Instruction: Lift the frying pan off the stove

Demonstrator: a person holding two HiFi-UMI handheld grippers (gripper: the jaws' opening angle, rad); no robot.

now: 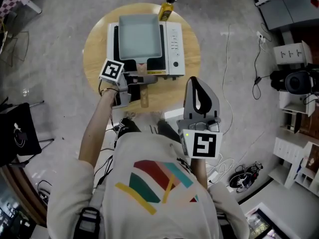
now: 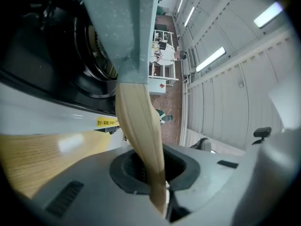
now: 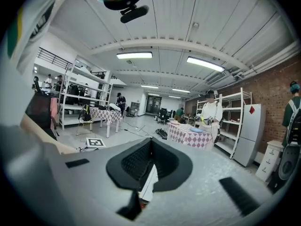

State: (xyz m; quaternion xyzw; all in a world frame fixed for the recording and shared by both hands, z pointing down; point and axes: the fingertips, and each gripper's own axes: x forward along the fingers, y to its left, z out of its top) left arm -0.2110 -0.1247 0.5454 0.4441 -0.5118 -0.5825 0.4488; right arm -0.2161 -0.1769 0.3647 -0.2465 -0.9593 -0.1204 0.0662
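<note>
A square grey-blue frying pan (image 1: 140, 35) sits on the white and black stove (image 1: 174, 49) on a round wooden table (image 1: 94, 49). Its pale wooden handle (image 1: 144, 101) points toward me. My left gripper (image 1: 135, 86) is at the table's near edge, shut on that handle. In the left gripper view the handle (image 2: 138, 121) runs from the pan (image 2: 122, 22) down between the jaws of the left gripper (image 2: 155, 173), which press on it. My right gripper (image 1: 195, 86) hangs near my chest, right of the table, shut and holding nothing; the right gripper (image 3: 150, 166) faces the room.
A yellow oil bottle (image 1: 167, 8) stands at the table's far edge behind the stove. A black chair (image 1: 17, 131) is at the left. Cables (image 1: 227, 59) trail over the floor to the right, toward white shelves (image 1: 294, 59).
</note>
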